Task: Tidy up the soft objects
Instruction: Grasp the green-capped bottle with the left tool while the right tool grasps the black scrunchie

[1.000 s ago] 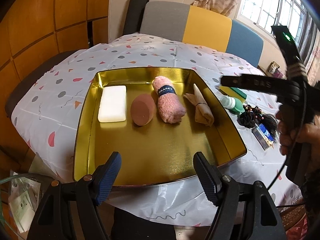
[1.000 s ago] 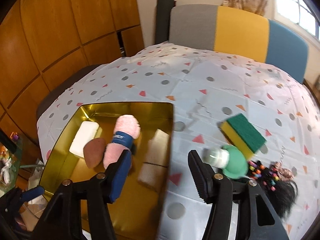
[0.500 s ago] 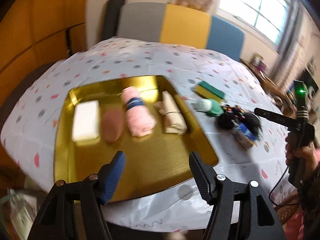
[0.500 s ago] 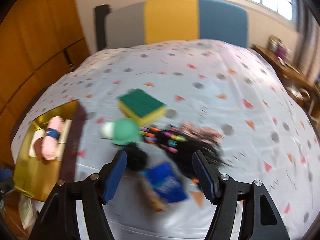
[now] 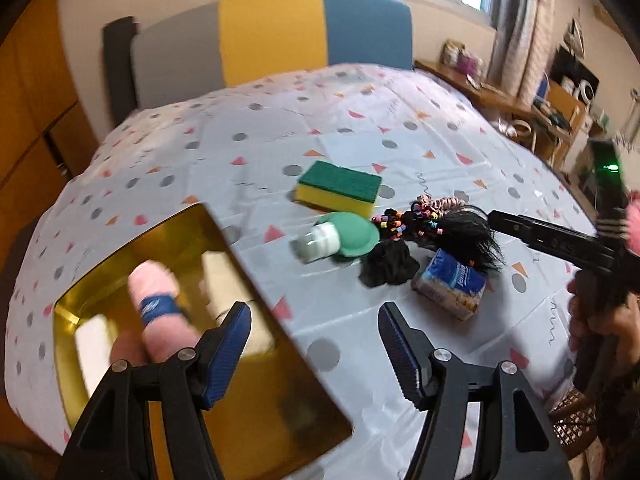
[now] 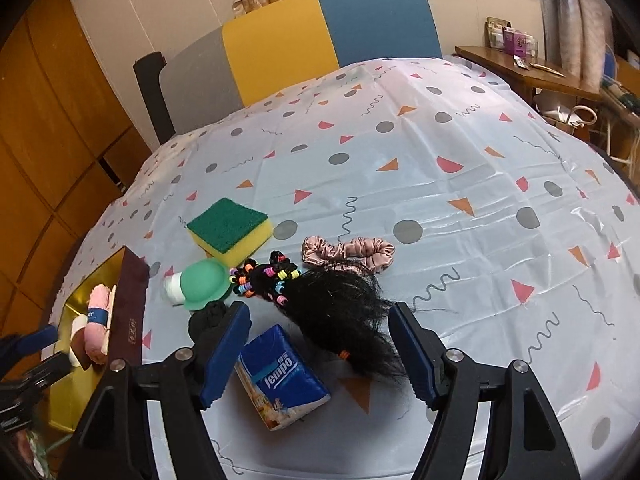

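**Both grippers hovering open over the loose pile; tray already holding several items**

Right gripper (image 6: 318,350): jaws are standing wide apart, gripping nothing. Between them are lying the blue tissue pack (image 6: 280,372), close to the left jaw, and the lower end of the black hair bundle (image 6: 340,308), which is reaching toward the right jaw. Just ahead of the jaws, a cluster of coloured hair ties (image 6: 264,278) is touching the bundle; ahead of that, the pink scrunchie (image 6: 348,252). Ahead and left of the left jaw: a green cap on a white bottle (image 6: 196,286), the green-and-yellow sponge (image 6: 228,230) beyond it, and a black fabric piece (image 6: 210,318) partly hidden behind the left jaw. Well off to the left, the gold tray (image 6: 76,392) is sitting on the surface (image 6: 460,184), carrying the pink rolled towel (image 6: 98,328).

Left gripper (image 5: 314,346): jaws also standing apart, empty. The tray's right edge (image 5: 256,304) is running between them; the towel (image 5: 158,312), blurred, is lying just ahead of the left jaw. A pale block beside it is too smeared to identify. The loose pile is lying ahead and right of the right jaw. The right gripper's body is showing at far right.
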### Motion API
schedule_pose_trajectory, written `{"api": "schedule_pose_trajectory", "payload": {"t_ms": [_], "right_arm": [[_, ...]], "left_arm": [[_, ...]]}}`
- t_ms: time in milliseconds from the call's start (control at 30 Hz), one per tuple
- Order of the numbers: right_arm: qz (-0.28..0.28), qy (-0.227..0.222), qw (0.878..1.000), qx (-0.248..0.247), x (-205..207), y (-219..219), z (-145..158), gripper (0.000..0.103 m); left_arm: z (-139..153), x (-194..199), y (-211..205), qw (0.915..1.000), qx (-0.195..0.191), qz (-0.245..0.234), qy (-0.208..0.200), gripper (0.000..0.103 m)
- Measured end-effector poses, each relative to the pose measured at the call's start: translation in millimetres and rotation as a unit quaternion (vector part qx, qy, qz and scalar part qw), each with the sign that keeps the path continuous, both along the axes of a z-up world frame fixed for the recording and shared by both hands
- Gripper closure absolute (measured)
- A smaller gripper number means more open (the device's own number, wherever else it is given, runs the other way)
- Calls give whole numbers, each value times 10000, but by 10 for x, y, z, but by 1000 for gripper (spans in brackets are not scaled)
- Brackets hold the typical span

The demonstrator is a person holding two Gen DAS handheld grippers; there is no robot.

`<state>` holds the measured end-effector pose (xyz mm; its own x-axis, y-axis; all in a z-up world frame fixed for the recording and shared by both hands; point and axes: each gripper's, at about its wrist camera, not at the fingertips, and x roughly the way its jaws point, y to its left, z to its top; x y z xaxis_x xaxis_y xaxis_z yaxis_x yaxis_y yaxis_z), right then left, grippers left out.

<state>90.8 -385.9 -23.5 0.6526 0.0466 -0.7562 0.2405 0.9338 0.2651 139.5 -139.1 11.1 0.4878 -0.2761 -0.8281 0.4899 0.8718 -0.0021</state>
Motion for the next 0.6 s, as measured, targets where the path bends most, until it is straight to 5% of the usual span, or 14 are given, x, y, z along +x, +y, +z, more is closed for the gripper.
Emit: {"api": "schedule_pose_trajectory", "payload": {"t_ms": [600], "right_arm": [[-47,-69,9995,293,8,-96,12,26]], "left_arm": [[-771,1250,-695,9931,364,-22,1118,31]]}}
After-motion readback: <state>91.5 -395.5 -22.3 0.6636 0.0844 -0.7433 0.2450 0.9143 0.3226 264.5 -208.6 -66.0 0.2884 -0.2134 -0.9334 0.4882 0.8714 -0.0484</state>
